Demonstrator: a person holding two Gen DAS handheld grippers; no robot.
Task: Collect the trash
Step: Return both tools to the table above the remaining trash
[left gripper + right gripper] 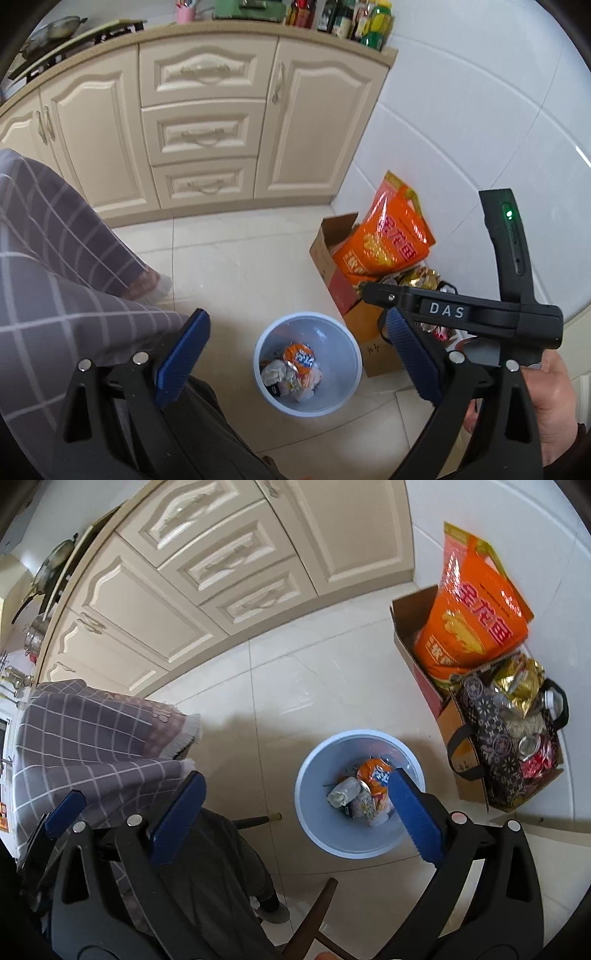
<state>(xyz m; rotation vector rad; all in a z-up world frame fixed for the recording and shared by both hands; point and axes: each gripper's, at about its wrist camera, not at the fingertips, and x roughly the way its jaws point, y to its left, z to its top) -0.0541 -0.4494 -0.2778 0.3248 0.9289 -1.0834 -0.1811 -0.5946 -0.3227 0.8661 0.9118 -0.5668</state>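
light: bright, even | glare: floor tiles (314, 686) | edges: fisheye-warped, dark corners

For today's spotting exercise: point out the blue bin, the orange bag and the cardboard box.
blue bin (314, 834): right wrist view, inner wall near the rim.
orange bag (476, 624): right wrist view, printed front.
cardboard box (323, 254): left wrist view, outer side.
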